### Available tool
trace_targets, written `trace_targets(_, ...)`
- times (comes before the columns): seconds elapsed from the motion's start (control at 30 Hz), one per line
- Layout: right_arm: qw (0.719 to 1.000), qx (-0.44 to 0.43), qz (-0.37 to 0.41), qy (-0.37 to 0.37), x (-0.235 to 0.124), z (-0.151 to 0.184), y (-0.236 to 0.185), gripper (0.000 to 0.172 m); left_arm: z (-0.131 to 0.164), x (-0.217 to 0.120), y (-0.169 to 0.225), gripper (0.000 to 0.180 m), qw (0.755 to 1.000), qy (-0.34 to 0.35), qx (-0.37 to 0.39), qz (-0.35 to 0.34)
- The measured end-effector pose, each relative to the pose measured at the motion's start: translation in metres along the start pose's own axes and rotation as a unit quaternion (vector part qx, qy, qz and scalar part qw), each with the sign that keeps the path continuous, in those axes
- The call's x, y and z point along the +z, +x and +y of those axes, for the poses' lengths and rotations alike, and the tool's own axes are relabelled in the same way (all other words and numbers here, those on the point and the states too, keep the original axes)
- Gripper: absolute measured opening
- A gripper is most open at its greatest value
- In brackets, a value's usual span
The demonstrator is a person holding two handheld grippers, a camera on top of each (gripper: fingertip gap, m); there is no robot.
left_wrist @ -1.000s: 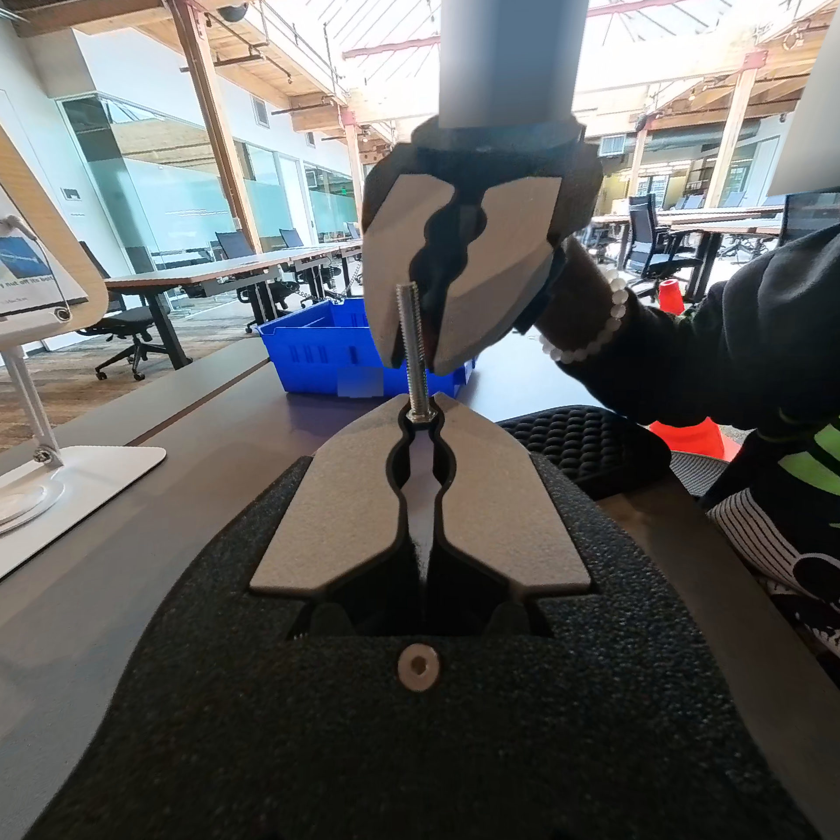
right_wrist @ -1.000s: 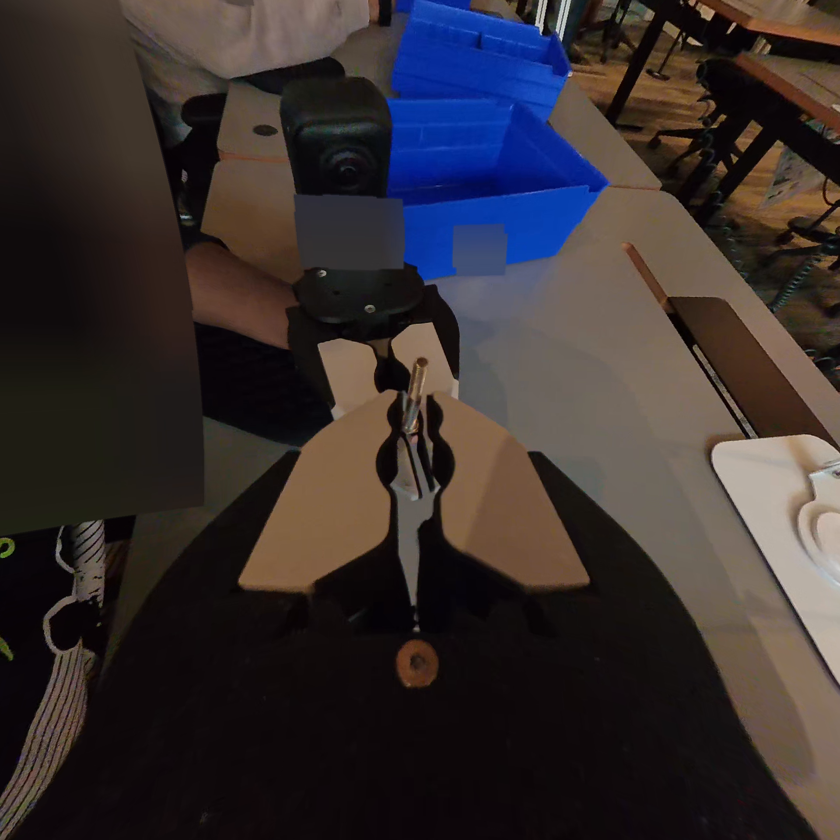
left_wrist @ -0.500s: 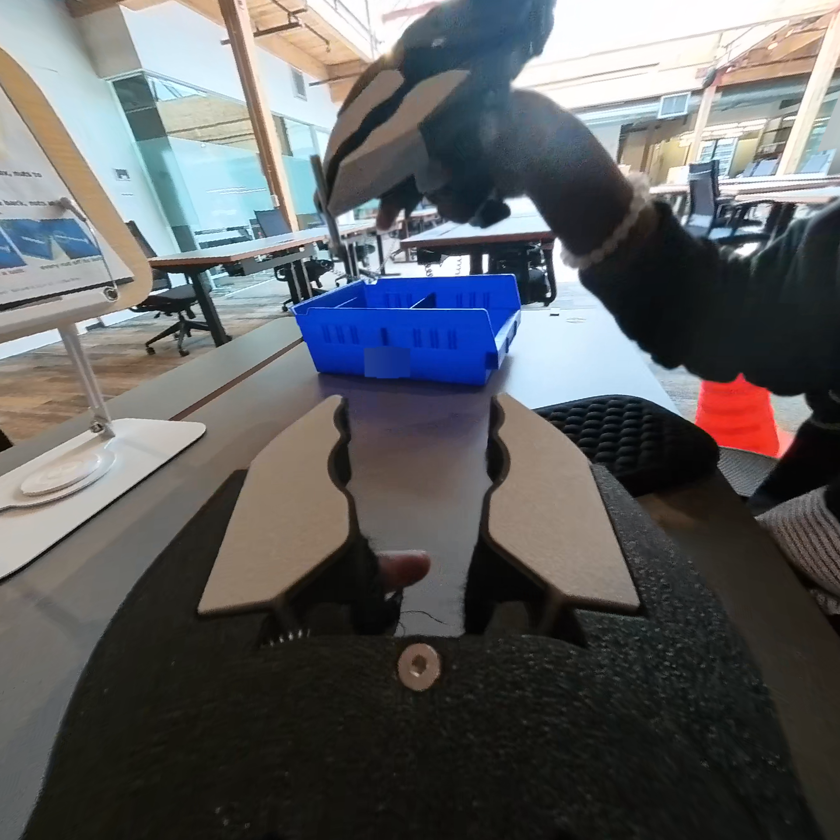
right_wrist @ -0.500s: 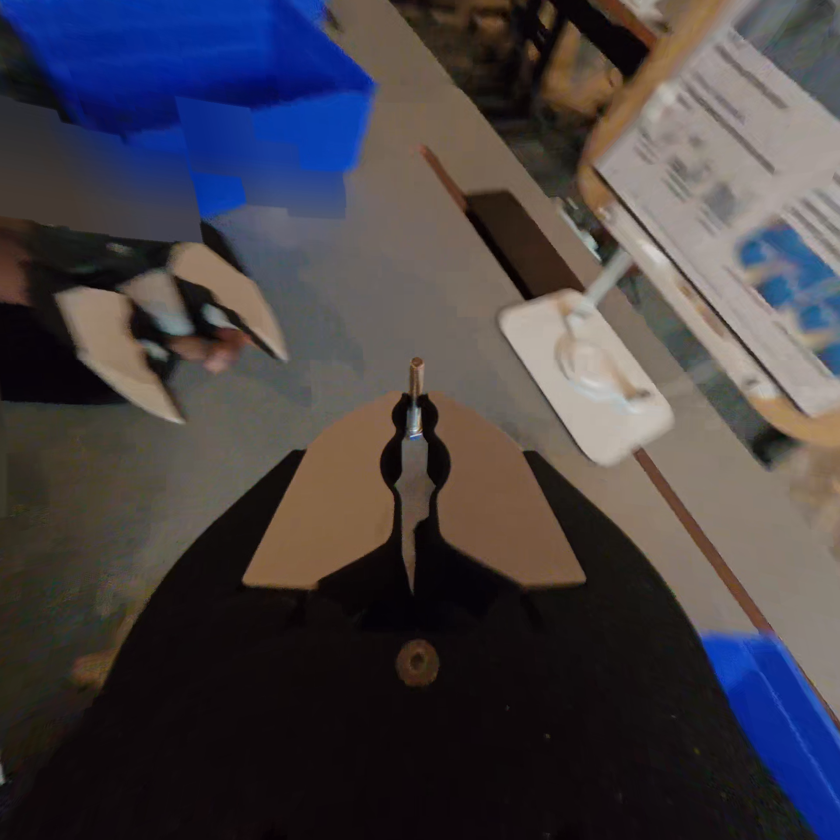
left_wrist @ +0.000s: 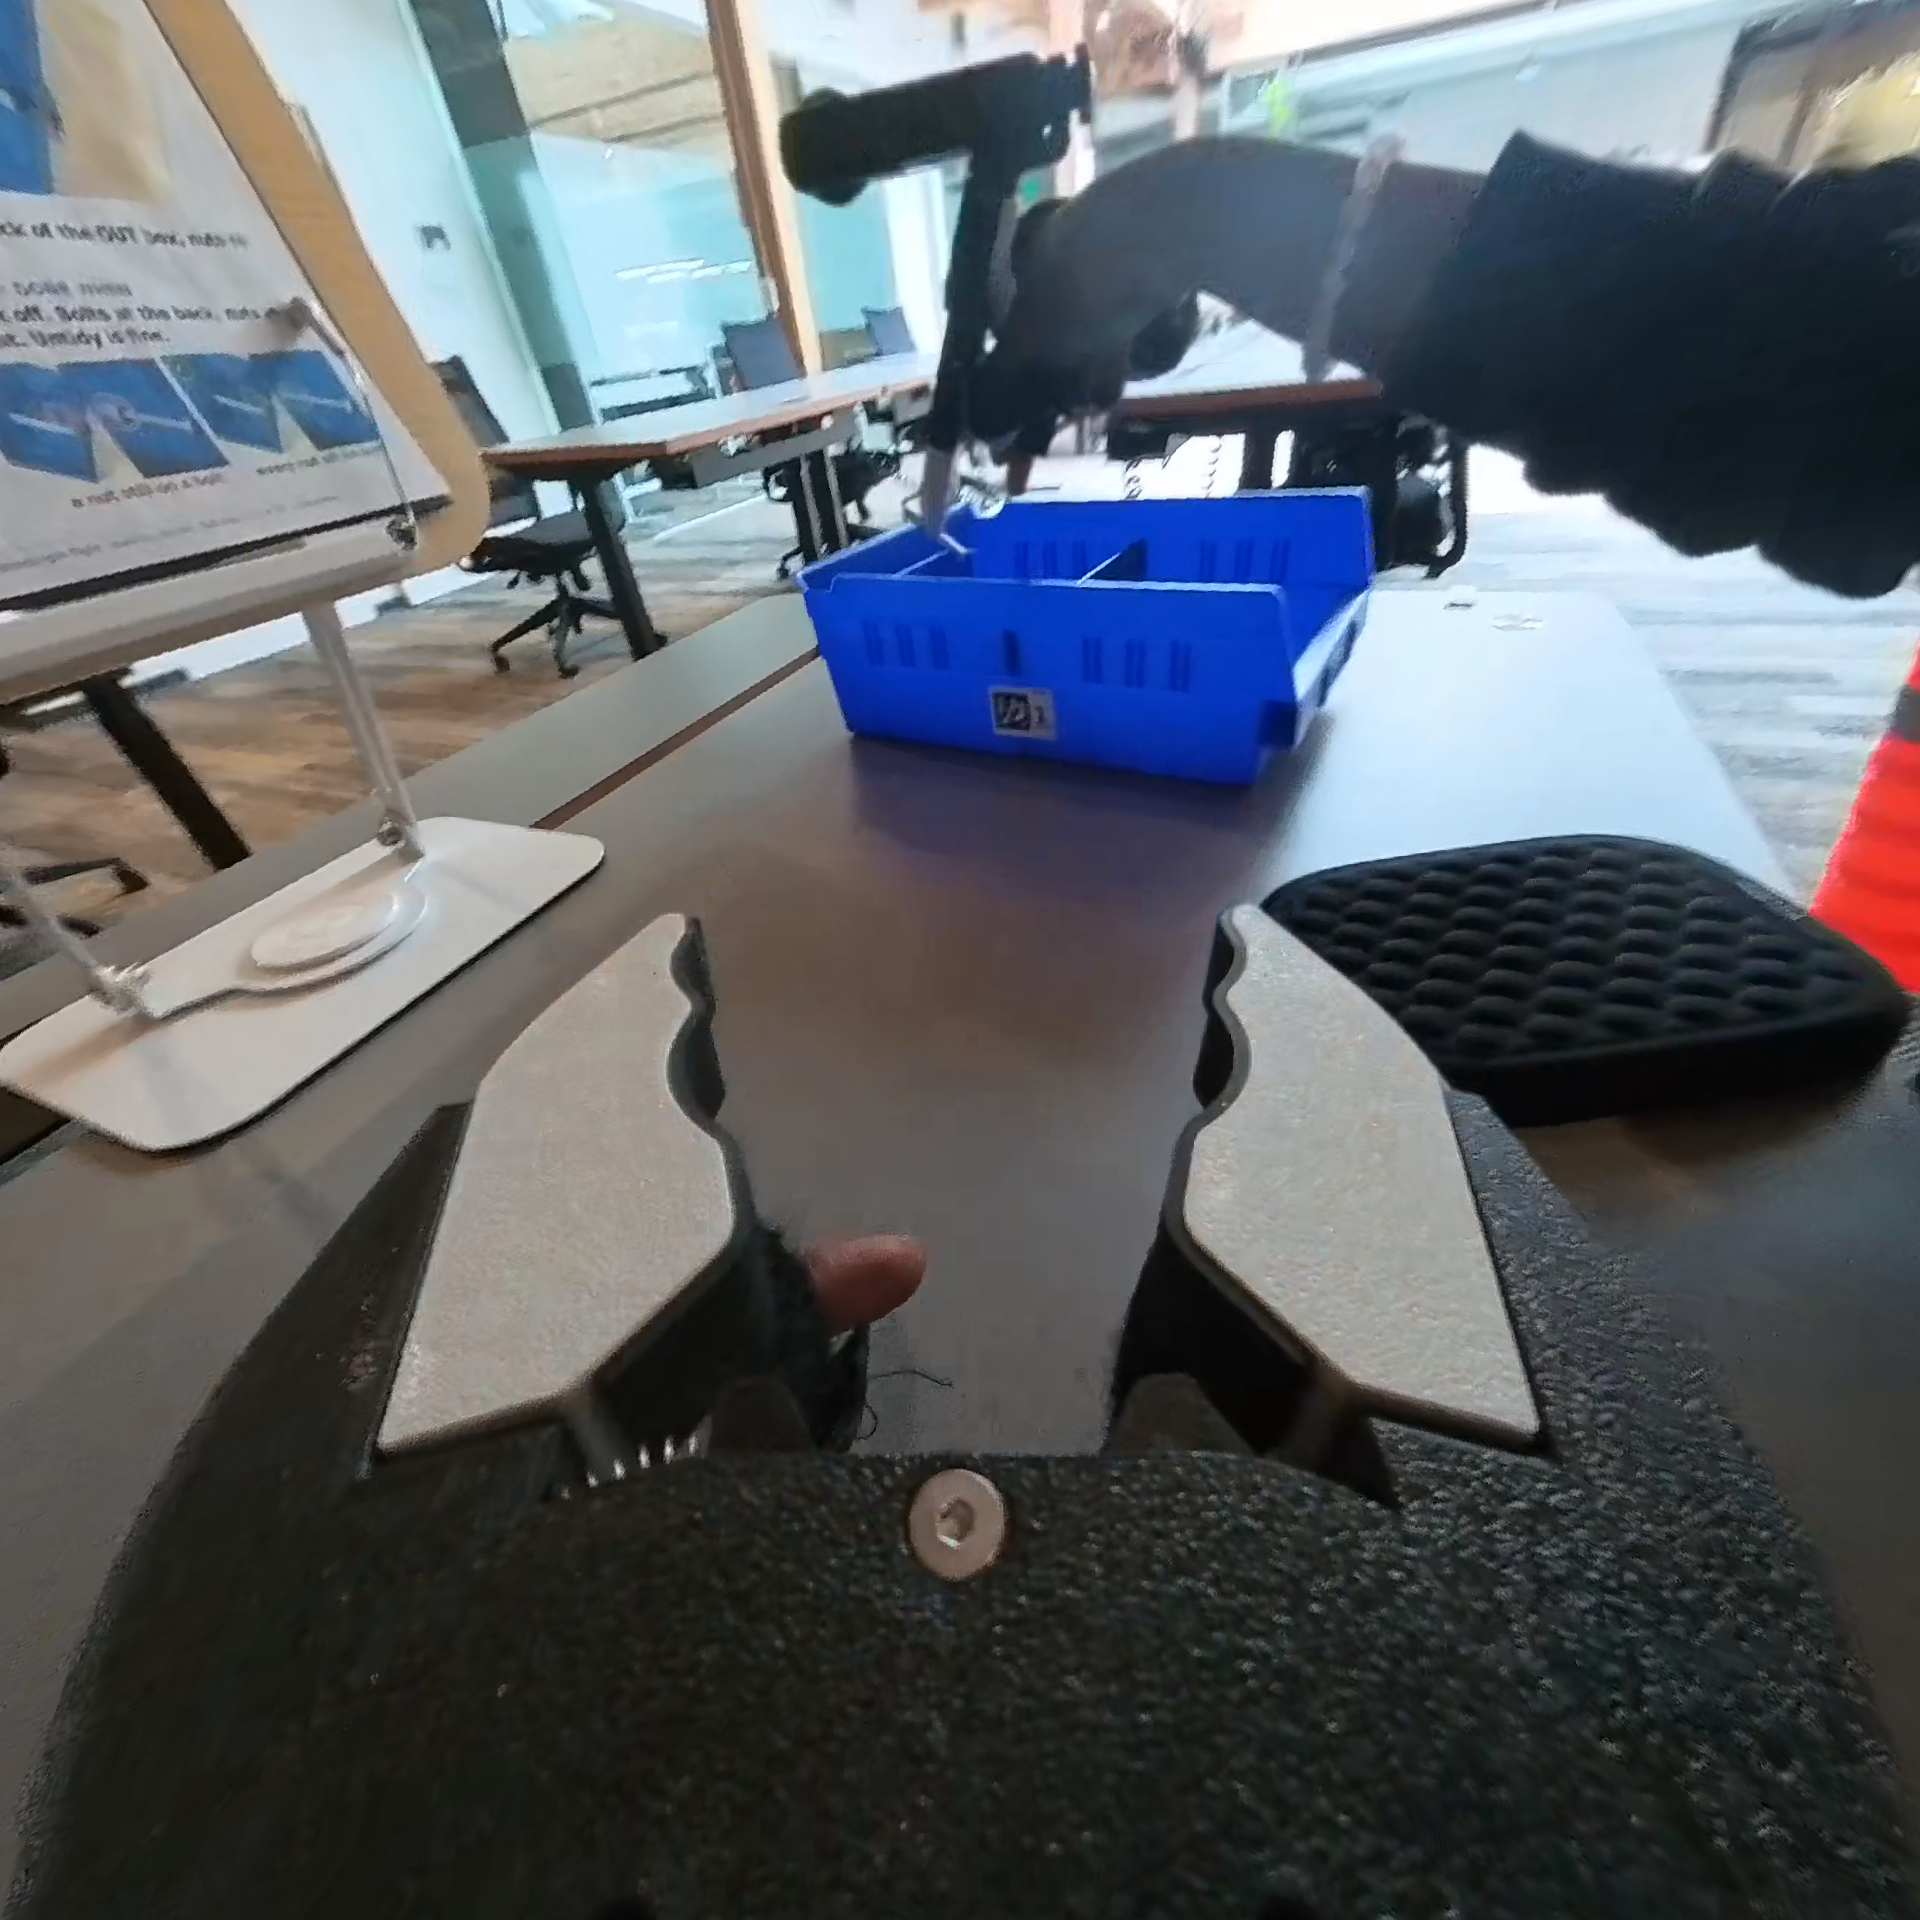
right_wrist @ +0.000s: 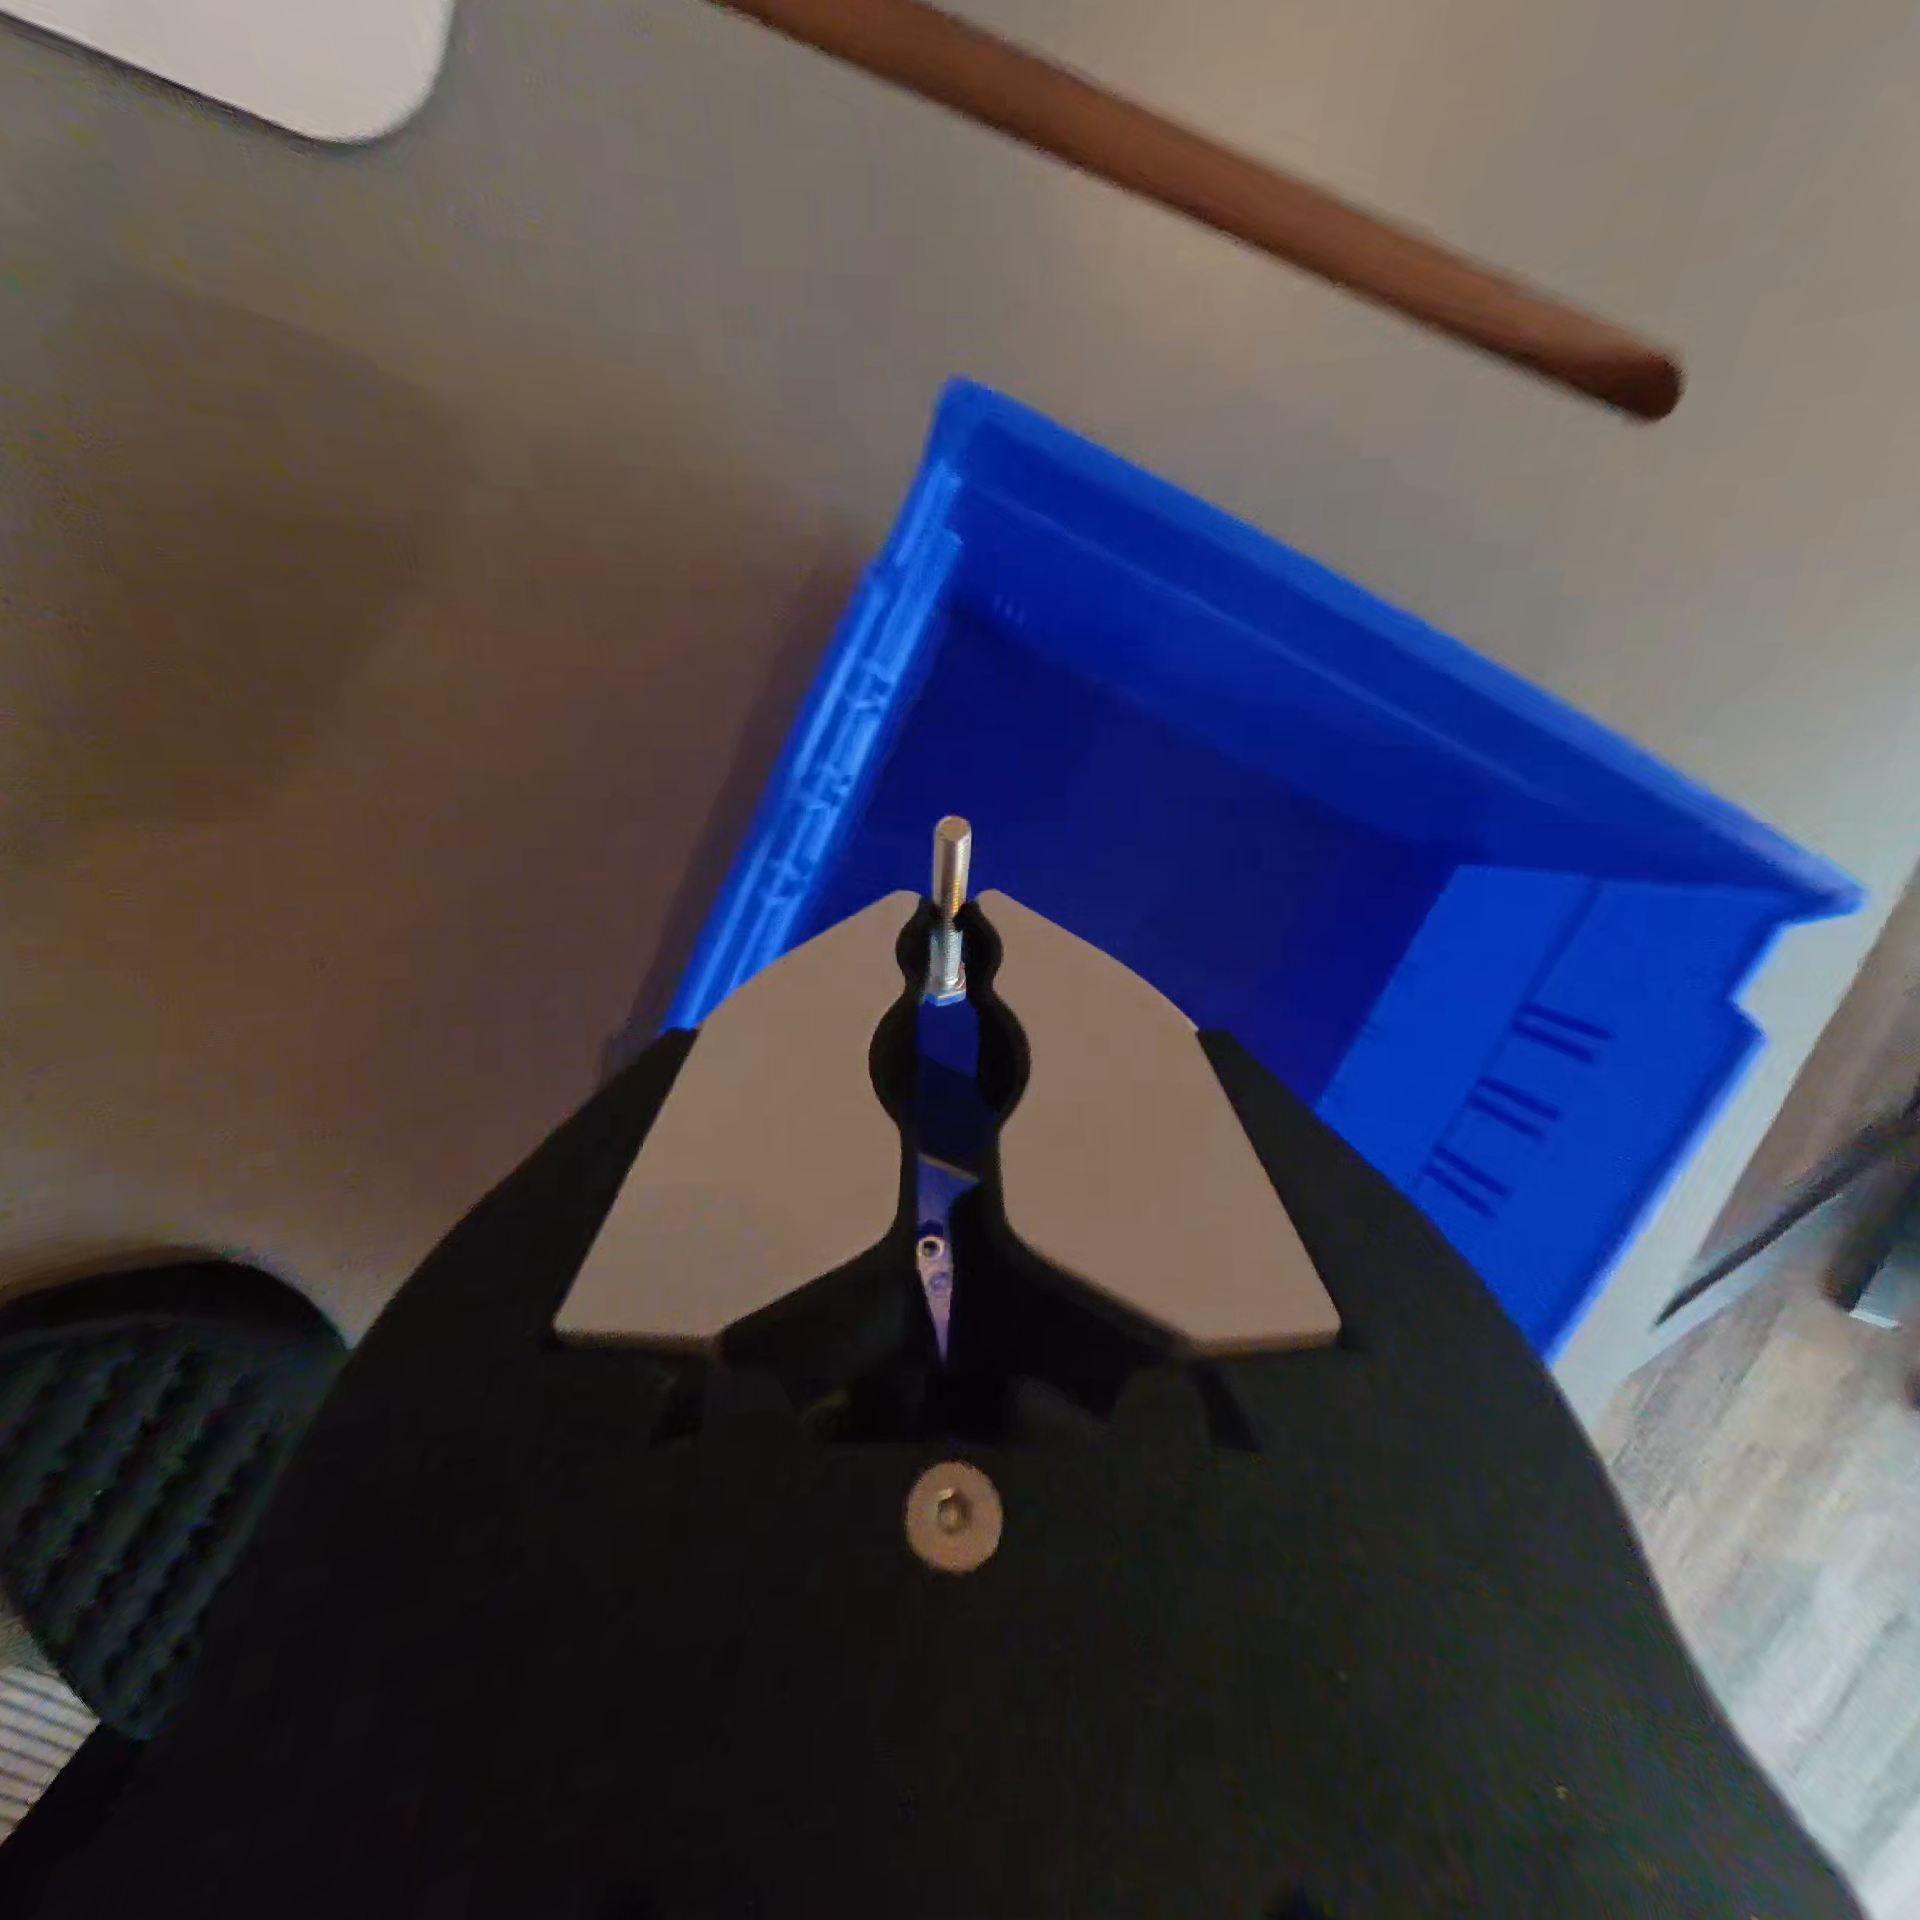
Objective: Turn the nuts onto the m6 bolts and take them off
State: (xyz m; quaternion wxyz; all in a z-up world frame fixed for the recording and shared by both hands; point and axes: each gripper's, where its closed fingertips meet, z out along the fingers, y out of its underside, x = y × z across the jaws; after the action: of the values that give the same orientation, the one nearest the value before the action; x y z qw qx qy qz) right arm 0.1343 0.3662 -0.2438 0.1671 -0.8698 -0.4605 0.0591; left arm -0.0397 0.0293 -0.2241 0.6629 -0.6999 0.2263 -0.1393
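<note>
The right tongs (right_wrist: 951, 899) are clenched on a silver bolt (right_wrist: 949, 883) above the blue bin (right_wrist: 1247, 831); the left tongs (left_wrist: 951, 935) stand released over the surface (left_wrist: 935, 831).

The right hand-held gripper (left_wrist: 940, 520) is motion-blurred, its tips hidden behind the bin (left_wrist: 1081, 665) wall.

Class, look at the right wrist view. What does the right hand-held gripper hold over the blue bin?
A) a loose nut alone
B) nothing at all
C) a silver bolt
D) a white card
C: the right hand-held gripper has its fingertips closed on a silver bolt, whose threaded shank sticks out past them above the blue bin.
</note>
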Motion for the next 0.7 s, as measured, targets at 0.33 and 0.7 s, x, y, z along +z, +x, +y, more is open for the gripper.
trace_targets(0.33, 0.992, 0.062, -0.016, -0.111, 0.075, 0.036, 0.025, 0.005, 0.017, 0.001, -0.015, 0.090, 0.998, -0.054, 0.006, -0.042)
trace_targets(0.7, 0.988, 0.072, -0.009, -0.135, 0.091, 0.051, 0.031, 0.005, 0.016, 0.001, -0.011, 0.088, 0.998, -0.051, 0.014, -0.032)
